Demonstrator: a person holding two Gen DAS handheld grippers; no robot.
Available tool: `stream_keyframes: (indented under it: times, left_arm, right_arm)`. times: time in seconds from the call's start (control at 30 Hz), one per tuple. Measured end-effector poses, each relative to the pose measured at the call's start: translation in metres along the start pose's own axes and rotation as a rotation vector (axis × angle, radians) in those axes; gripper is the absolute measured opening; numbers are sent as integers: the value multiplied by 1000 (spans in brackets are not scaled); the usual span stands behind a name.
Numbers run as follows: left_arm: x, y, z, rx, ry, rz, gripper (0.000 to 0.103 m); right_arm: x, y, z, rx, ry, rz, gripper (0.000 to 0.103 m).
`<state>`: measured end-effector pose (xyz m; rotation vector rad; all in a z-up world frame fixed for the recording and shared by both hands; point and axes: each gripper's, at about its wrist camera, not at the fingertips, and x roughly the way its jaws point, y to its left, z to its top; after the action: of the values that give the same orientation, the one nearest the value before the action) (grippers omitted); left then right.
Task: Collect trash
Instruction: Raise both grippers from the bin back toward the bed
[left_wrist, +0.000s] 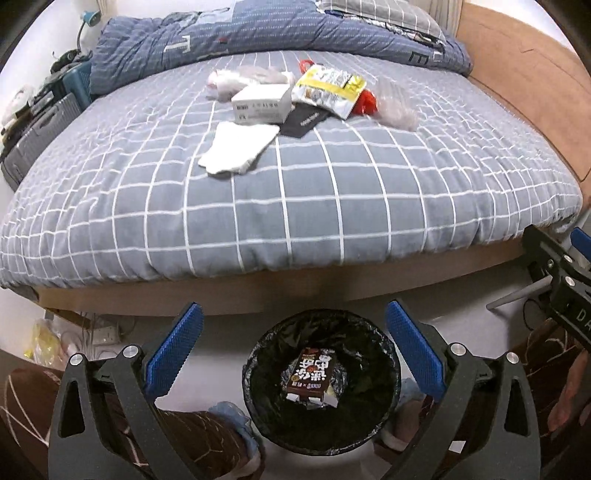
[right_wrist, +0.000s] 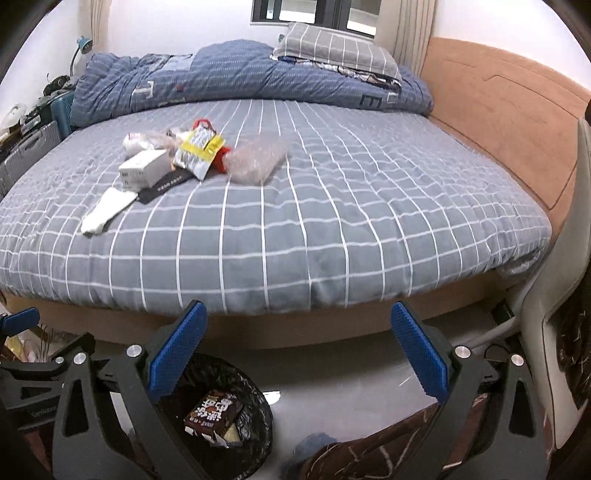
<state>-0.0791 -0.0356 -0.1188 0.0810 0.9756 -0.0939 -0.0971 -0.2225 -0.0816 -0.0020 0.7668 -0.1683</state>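
Note:
A black-lined trash bin (left_wrist: 266, 417) stands on the floor before the bed, with a brown carton (left_wrist: 314, 376) inside; it also shows in the right wrist view (right_wrist: 255, 406). My left gripper (left_wrist: 293, 334) is open and empty above the bin. My right gripper (right_wrist: 299, 332) is open and empty, just right of the bin. On the bed lies a litter pile: a white box (left_wrist: 262, 103), a yellow snack wrapper (left_wrist: 328, 88), a red wrapper (left_wrist: 364, 103), a clear plastic bag (left_wrist: 397, 105), a black card (left_wrist: 304, 120), a white sock (left_wrist: 238, 147) and crumpled plastic (left_wrist: 240, 79).
The bed (left_wrist: 332, 192) has a grey checked sheet, a blue duvet (left_wrist: 258, 33) and a pillow (right_wrist: 332, 48) at the far side. A wooden headboard (right_wrist: 498, 92) runs along the right. Suitcases (left_wrist: 37, 125) stand at the left. A chair (right_wrist: 561, 295) is at the right.

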Motion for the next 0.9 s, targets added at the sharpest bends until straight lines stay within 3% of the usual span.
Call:
stream_keyframes:
  times: [0.47, 0.9]
  left_arm:
    - [2, 32, 57, -42, -59, 35, 97]
    - [39, 47, 120, -53, -51, 25, 97]
  right_arm:
    - [24, 2, 47, -3, -21, 11, 96]
    - [63, 15, 109, -15, -57, 22, 96]
